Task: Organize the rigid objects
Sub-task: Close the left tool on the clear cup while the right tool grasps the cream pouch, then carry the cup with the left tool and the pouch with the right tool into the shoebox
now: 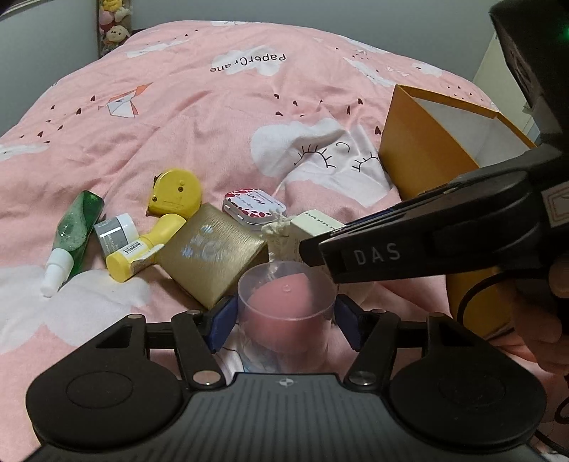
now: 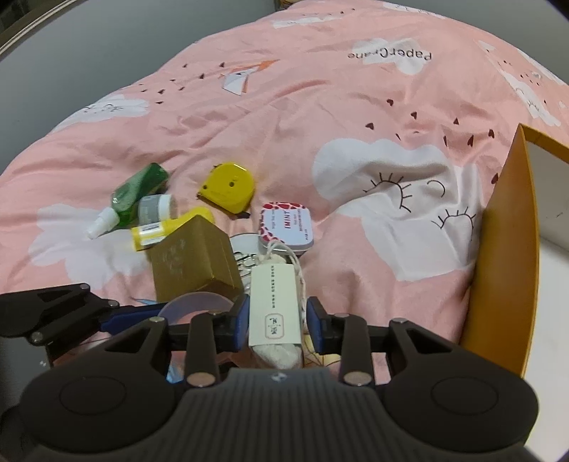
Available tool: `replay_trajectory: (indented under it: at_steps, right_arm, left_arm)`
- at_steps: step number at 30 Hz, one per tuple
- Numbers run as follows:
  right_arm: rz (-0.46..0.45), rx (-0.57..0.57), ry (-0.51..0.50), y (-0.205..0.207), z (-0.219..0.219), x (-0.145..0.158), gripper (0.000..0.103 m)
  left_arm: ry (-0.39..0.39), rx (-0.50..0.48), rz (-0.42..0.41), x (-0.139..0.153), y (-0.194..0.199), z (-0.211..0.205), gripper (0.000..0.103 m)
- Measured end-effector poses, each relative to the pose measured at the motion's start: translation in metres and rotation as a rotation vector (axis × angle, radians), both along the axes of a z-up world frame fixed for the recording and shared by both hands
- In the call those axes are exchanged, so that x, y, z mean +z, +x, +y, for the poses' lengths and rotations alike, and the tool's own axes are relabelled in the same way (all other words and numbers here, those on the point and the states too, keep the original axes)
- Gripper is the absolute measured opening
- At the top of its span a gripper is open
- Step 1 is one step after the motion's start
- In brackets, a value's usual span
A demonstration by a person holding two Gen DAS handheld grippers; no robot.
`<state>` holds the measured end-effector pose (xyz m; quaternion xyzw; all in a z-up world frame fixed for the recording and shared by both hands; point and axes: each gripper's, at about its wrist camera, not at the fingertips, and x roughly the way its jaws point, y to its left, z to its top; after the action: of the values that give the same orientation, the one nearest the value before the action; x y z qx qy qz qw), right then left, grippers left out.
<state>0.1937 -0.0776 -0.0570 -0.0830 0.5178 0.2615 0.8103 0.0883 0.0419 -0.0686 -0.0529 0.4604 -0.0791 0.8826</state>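
While on pink bed (image 1: 199, 117):
Left claw (image 1: 284, 312): gripping clear plastic cup (image 1: 284, 305) containing pink egg-shaped sponge (image 1: 281, 302).
Right claw (image 2: 276, 320): gripping cream-labelled cloth pouch (image 2: 273, 305).
Orange cardboard box (image 1: 419, 149): contents unseen.

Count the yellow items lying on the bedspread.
2: the yellow tape measure behind the gold box, and the yellow bottle leaning against that box's left side. Others may be hidden.

A pink bedspread (image 1: 213, 117) covers the bed, printed with white clouds, small dark hearts, an origami crane (image 1: 124, 103) and the words "PaperCrane" (image 1: 249, 62). Plush toys (image 1: 113, 25) stand beyond its far left corner.
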Motion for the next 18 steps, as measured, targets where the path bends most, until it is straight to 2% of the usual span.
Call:
replay_trajectory:
  at_steps: [5,8,11,18]
  right_arm:
    - [0.017,-0.025,0.001,0.006,-0.001,-0.007,0.033]
    - [0.034,-0.045,0.01,0.008,-0.002,-0.009,0.036]
    - [0.038,-0.045,0.022,0.006,-0.003,-0.006,0.029]
    - [-0.016,-0.075,0.057,-0.013,-0.018,0.014,0.027]
  left_arm:
    - [-0.013,-0.001,0.013,-0.006,0.001,0.0,0.074]
    - [-0.017,-0.006,0.01,-0.006,-0.002,-0.001,0.07]
    - [-0.008,-0.01,0.0,-0.004,-0.005,-0.002,0.069]
    - [0.017,-0.004,-0.061,0.011,-0.017,-0.005,0.069]
